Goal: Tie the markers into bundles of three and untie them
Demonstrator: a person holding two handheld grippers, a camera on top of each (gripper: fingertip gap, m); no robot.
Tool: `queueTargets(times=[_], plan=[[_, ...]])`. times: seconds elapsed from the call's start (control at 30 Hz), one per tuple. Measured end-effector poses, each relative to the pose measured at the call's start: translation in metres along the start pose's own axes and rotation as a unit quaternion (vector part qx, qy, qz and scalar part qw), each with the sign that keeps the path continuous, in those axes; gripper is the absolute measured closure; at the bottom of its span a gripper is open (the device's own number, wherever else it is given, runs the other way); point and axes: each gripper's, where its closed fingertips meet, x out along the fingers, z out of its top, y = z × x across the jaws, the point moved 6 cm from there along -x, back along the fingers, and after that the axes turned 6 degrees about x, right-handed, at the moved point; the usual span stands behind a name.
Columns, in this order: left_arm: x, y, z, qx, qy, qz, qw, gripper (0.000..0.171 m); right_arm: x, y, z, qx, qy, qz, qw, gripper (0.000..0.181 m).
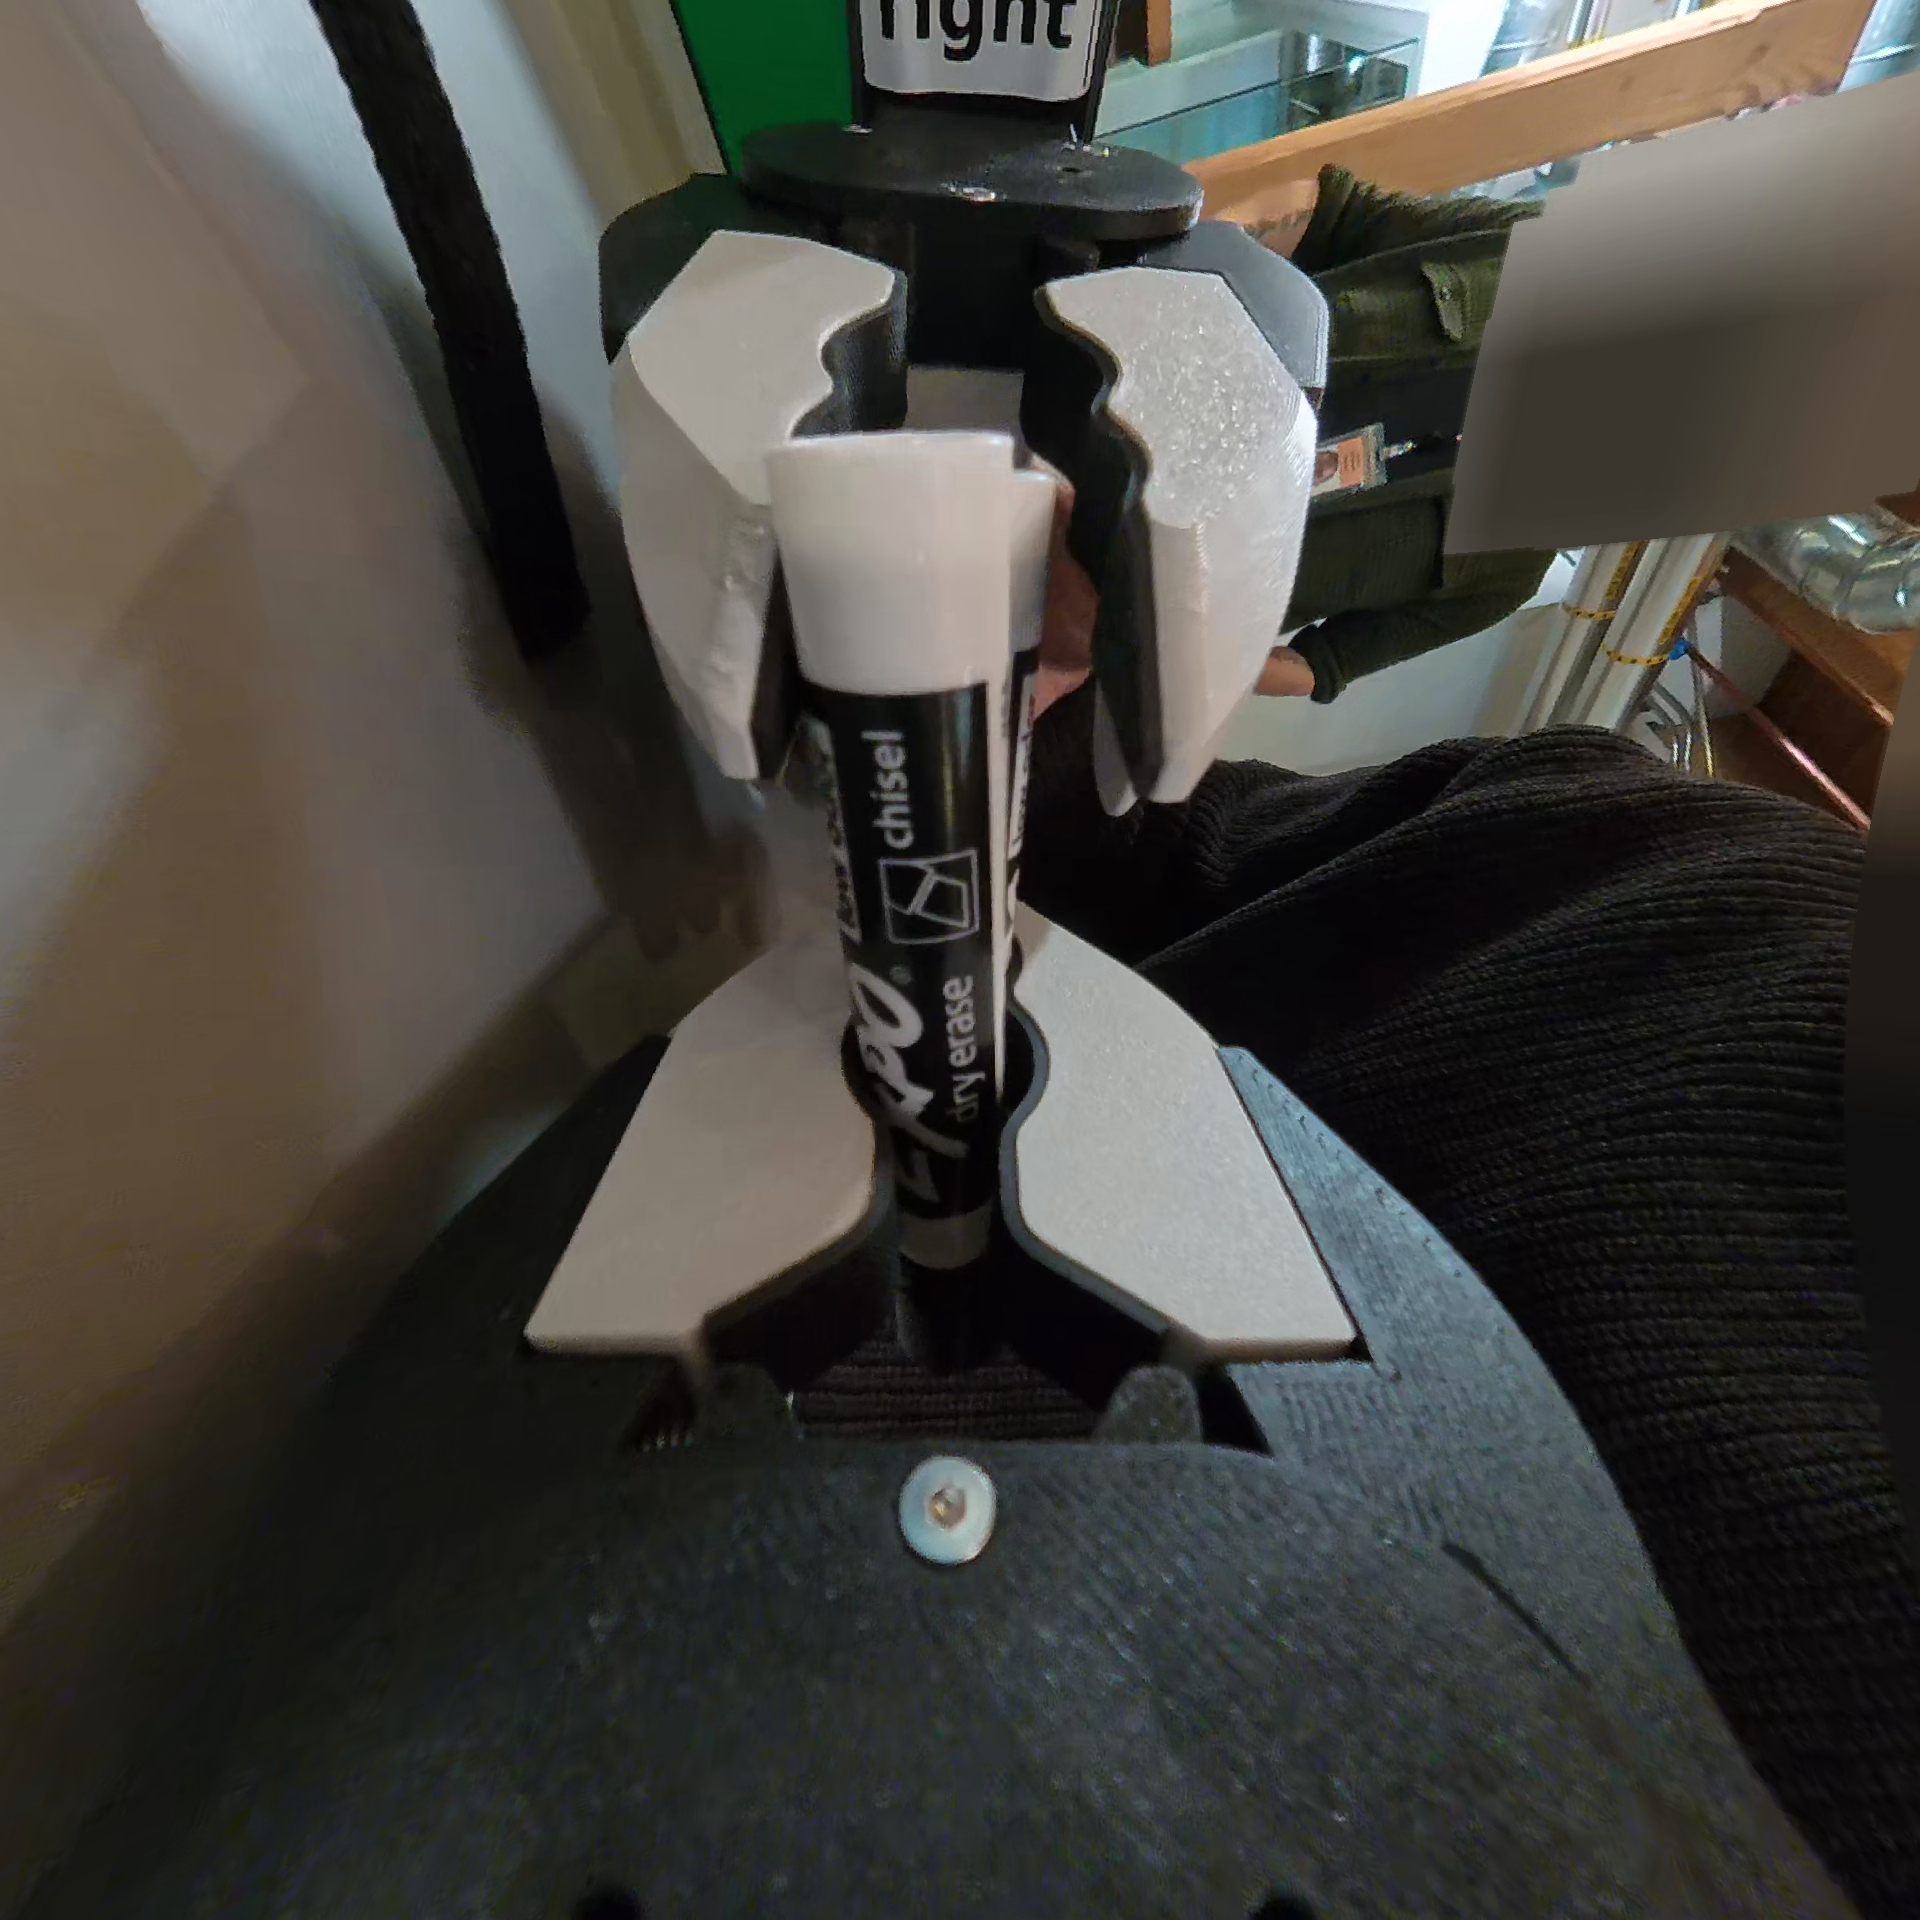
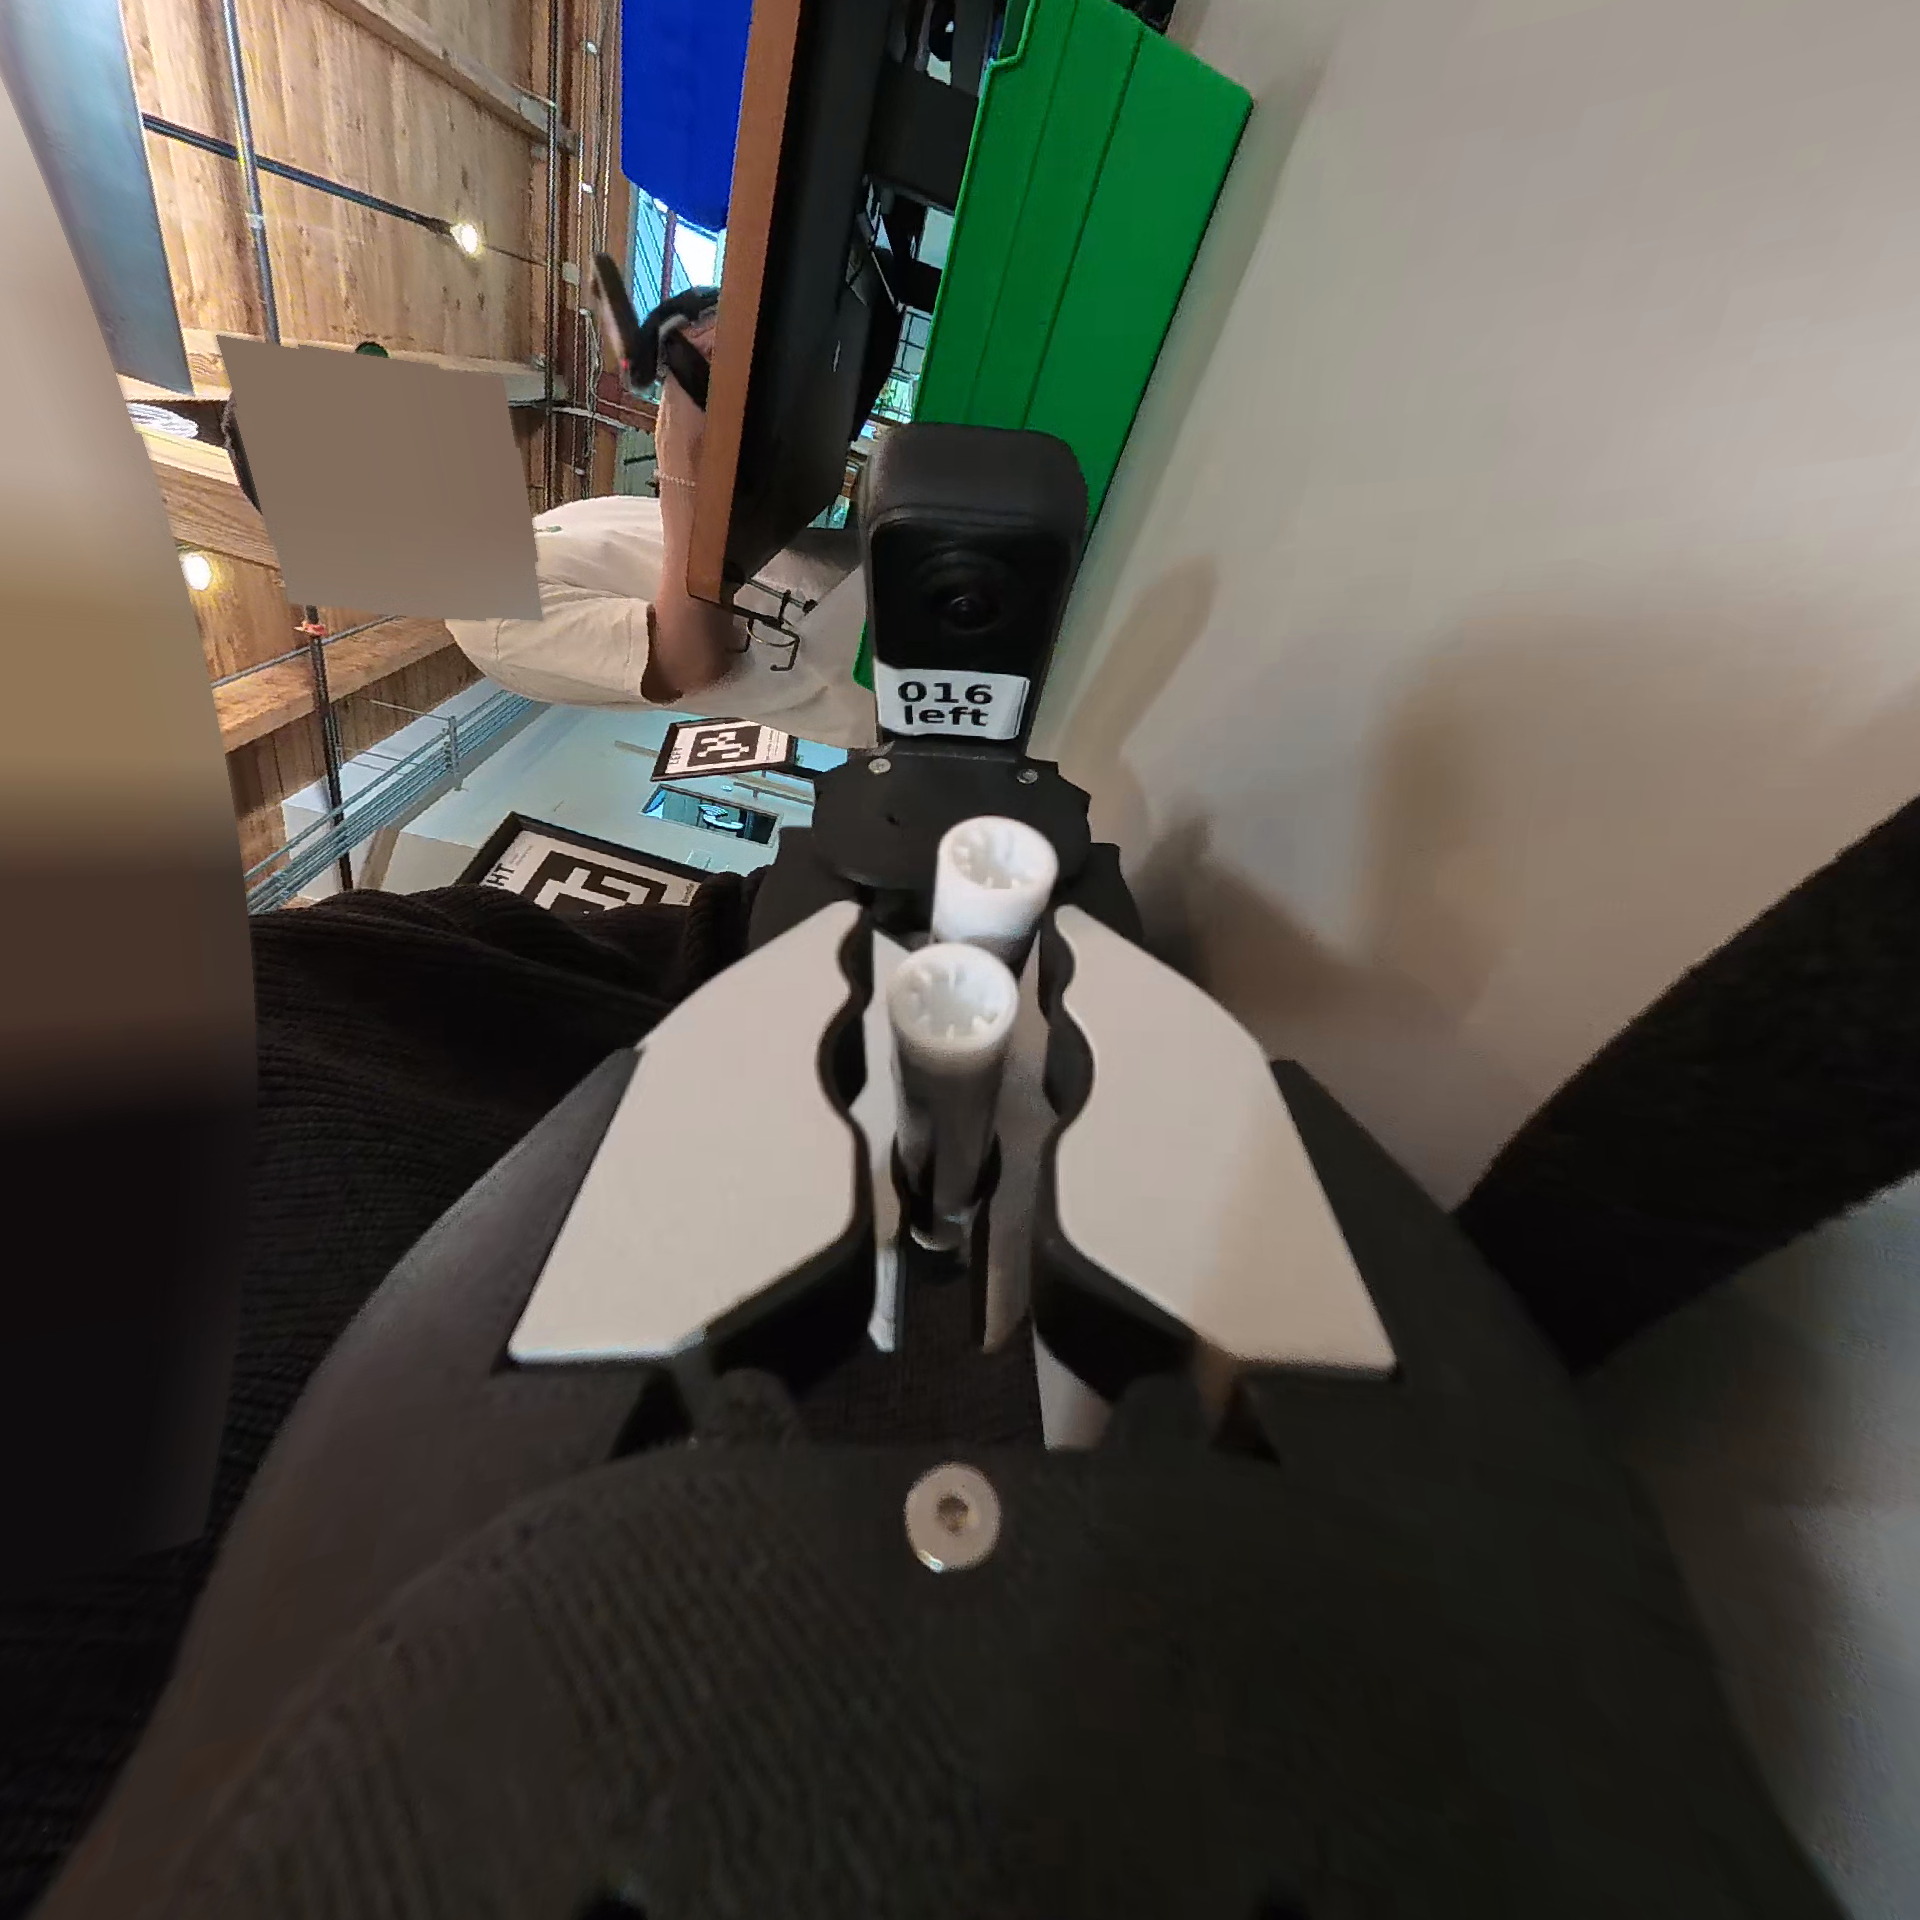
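While facing tip to tip, left tongs (image 1: 940, 1049) and right tongs (image 2: 951, 1049) both clamped on markers (image 1: 914, 790) between them.

I saw the markers (image 1: 940, 831) packed close, side by side. They had black bodies with white writing and white ends. They pointed straight along the fingers. From the other side, two round white marker ends (image 2: 954, 1013) showed, one right behind the other.

Left gripper (image 1: 940, 997) faces right gripper (image 1: 961, 540) at 12 o'clock; markers (image 1: 914, 748) fill the gap. Sleeve (image 1: 1507, 1039) blocks 3 o'clock; wall (image 1: 260, 623) lies at 9 o'clock.
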Motion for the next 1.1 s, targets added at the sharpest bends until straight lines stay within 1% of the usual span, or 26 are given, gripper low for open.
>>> queueTargets(times=[0.1, 0.27, 0.4, 0.63, 0.77, 0.93, 1.1], plan=[[-0.002, 0.001, 0.002, -0.008, -0.010, -0.006, 1.000, 0.158, -0.001, 0.000, 0.001, -0.002, -0.003, 0.000, 1.000, 0.148], [-0.007, 0.001, 0.005, -0.012, -0.027, -0.016, 0.999, 0.159, -0.003, -0.001, 0.003, 0.001, -0.010, -0.003, 1.000, 0.137], [-0.007, 0.001, 0.005, -0.002, -0.024, -0.006, 1.000, 0.159, -0.005, 0.000, 0.004, -0.001, -0.014, -0.003, 1.000, 0.141], [-0.014, -0.001, 0.011, 0.015, -0.042, 0.001, 0.999, 0.158, -0.004, -0.001, 0.001, 0.006, -0.002, -0.001, 1.000, 0.137], [-0.013, -0.002, 0.010, 0.027, -0.033, 0.005, 0.999, 0.158, -0.001, 0.001, 0.000, 0.013, 0.000, 0.016, 1.000, 0.139], [-0.008, -0.004, 0.006, 0.034, -0.017, -0.002, 0.999, 0.158, -0.001, 0.001, 0.003, 0.013, -0.022, 0.018, 1.000, 0.146], [-0.005, -0.004, 0.003, 0.028, -0.012, -0.006, 1.000, 0.158, -0.007, 0.001, 0.010, 0.017, -0.058, 0.020, 0.998, 0.145]])
